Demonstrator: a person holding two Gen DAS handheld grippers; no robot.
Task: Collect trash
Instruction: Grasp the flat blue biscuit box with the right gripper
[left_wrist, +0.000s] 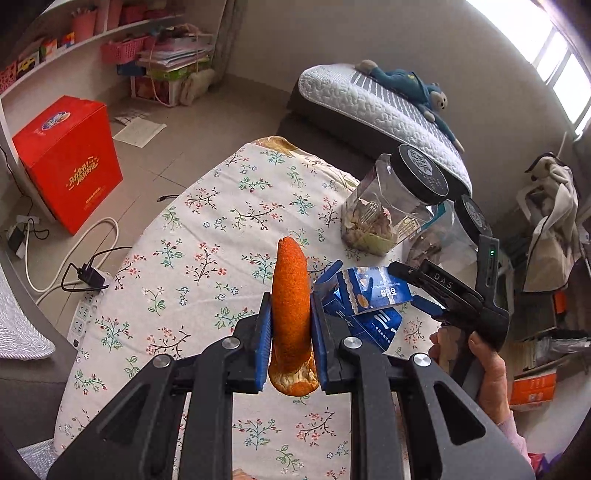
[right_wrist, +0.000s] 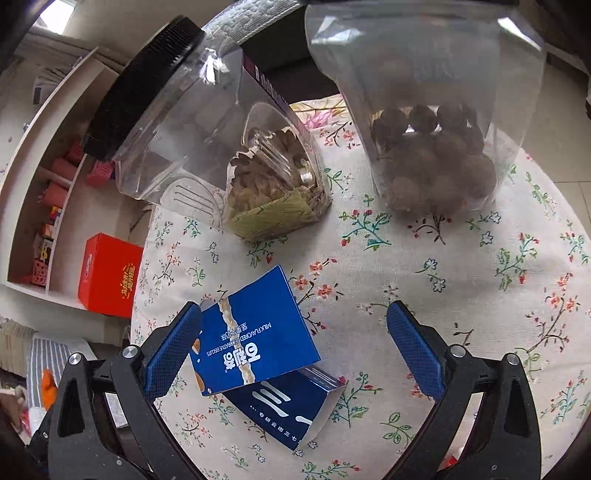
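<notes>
A long strip of orange peel (left_wrist: 291, 266) stands upright between the blue pads of my left gripper (left_wrist: 291, 300), which is shut on it above the floral tablecloth (left_wrist: 207, 229). In the right wrist view, my right gripper (right_wrist: 294, 308) hangs open over an opened blue biscuit box (right_wrist: 255, 332) that lies on a flattened dark blue carton (right_wrist: 291, 402). The box sits between the jaws, close to the left finger (right_wrist: 173, 350); the right finger (right_wrist: 413, 347) is well apart from it. The left wrist view shows the same box (left_wrist: 369, 291) with a hand (left_wrist: 487, 369) holding the right gripper beside it.
Two clear jars with black lids stand on the table behind the box: one with nuts (right_wrist: 273, 184), one with dark round fruits (right_wrist: 439, 162). A red box (left_wrist: 70, 162), a power strip (left_wrist: 85, 314) and cables lie on the floor at the left. A pillow (left_wrist: 380, 107) lies beyond the table.
</notes>
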